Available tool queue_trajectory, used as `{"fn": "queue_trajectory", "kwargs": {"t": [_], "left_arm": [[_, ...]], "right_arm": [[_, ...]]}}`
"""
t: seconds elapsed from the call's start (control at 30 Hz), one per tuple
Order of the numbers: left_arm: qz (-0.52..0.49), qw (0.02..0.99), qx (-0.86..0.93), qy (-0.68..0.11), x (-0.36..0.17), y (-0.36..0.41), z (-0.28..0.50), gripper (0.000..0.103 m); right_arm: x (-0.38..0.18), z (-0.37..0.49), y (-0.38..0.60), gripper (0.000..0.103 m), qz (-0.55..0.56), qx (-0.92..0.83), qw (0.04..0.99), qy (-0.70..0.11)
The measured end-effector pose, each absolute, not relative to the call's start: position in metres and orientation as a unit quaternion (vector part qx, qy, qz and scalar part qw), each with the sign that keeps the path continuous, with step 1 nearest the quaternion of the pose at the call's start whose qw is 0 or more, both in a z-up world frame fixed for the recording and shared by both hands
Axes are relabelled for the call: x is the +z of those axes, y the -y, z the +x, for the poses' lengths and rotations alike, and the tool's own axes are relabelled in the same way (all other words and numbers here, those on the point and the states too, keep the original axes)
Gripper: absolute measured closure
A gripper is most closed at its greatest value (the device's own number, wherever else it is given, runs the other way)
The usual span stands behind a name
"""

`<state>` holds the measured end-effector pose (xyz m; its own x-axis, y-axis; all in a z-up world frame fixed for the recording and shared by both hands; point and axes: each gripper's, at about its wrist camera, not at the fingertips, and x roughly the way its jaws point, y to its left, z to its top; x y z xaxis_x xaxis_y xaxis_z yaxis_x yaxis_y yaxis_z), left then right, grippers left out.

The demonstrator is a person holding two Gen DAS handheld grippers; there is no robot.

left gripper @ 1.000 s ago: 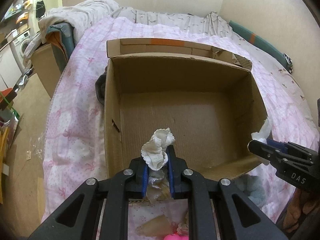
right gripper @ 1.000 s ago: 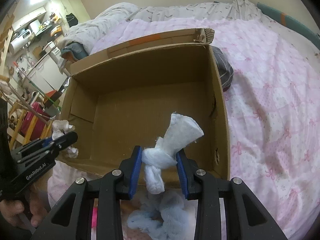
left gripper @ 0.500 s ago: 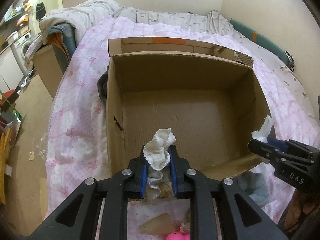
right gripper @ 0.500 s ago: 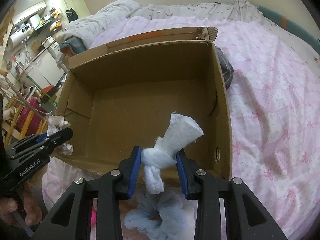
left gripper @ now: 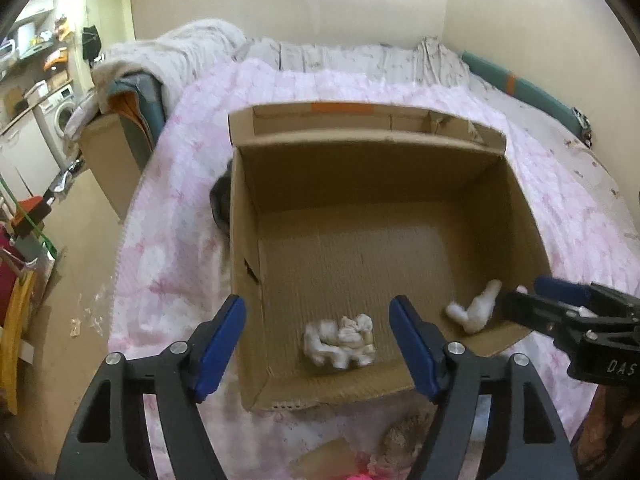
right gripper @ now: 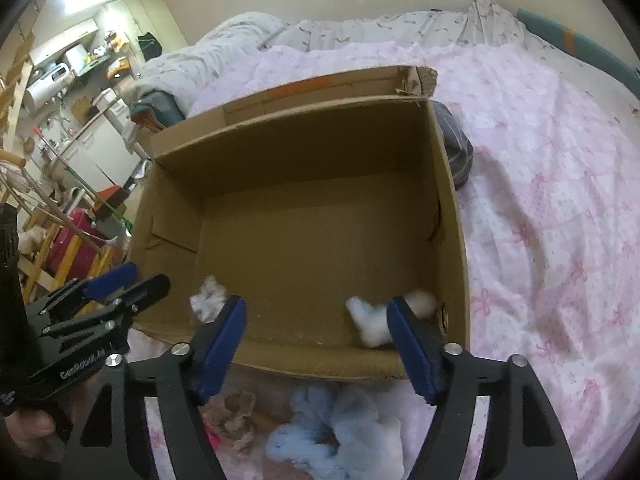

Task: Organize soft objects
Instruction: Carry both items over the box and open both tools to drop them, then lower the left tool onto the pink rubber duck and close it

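An open cardboard box (left gripper: 400, 168) (right gripper: 304, 152) sits on the pink bedspread. A cream ruffled scrunchie (left gripper: 340, 340) (right gripper: 208, 300) lies on the box floor near the front wall. A white knotted cloth (left gripper: 474, 312) (right gripper: 376, 316) lies in the front right corner. My left gripper (left gripper: 318, 344) (right gripper: 120, 284) is open and empty above the front edge. My right gripper (right gripper: 316, 344) (left gripper: 520, 300) is open and empty above the front right corner.
A light blue fluffy scrunchie (right gripper: 332, 440), a brown soft item (right gripper: 236, 412) and a pink item (left gripper: 360, 472) lie on the bedspread in front of the box. A dark grey item (right gripper: 456, 152) lies beside the box. Bedding (left gripper: 180, 56) is piled at the back.
Both grippers have opened and let go. The cream scrunchie and the white knotted cloth have dropped onto the box floor. Both grippers moved forward over the box edge.
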<state>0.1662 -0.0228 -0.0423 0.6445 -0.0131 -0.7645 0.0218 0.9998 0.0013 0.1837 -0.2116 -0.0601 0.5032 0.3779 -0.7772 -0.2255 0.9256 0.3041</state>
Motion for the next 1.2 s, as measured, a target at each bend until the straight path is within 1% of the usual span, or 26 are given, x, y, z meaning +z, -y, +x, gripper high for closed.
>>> {"fn": "queue_trajectory", "kwargs": {"t": [0.07, 0.13, 0.17, 0.2, 0.27, 0.6, 0.97, 1.2], "left_arm": [[0.004, 0.908, -0.009, -0.419, -0.04, 0.022, 0.166, 0.031], [0.005, 0.909, -0.005, -0.417, -0.039, 0.022, 0.166, 0.031], [0.005, 0.909, -0.005, -0.418, -0.039, 0.021, 0.166, 0.031], [0.002, 0.908, -0.007, -0.418, -0.038, 0.021, 0.166, 0.031], [-0.006, 0.909, -0.011, -0.417, -0.036, 0.019, 0.166, 0.031], [-0.024, 0.911, 0.002, -0.412, -0.03, 0.012, 0.164, 0.031], [-0.02, 0.917, 0.027, -0.398, -0.017, 0.006, 0.15, 0.031], [0.0, 0.932, 0.045, -0.361, 0.001, 0.006, 0.12, 0.031]], "right_arm": [[-0.06, 0.184, 0.213, 0.019, 0.09, 0.176, 0.859, -0.472], [-0.058, 0.182, 0.215, 0.012, 0.093, 0.175, 0.865, -0.462], [-0.054, 0.181, 0.216, 0.002, 0.092, 0.172, 0.871, -0.451], [-0.05, 0.179, 0.217, 0.0, 0.091, 0.17, 0.878, -0.437], [-0.044, 0.175, 0.218, 0.0, 0.091, 0.167, 0.89, -0.414], [-0.042, 0.168, 0.215, 0.0, 0.072, 0.164, 0.905, -0.387], [-0.035, 0.16, 0.213, 0.0, 0.06, 0.146, 0.908, -0.387], [-0.033, 0.143, 0.214, 0.0, 0.057, 0.126, 0.902, -0.408]]}}
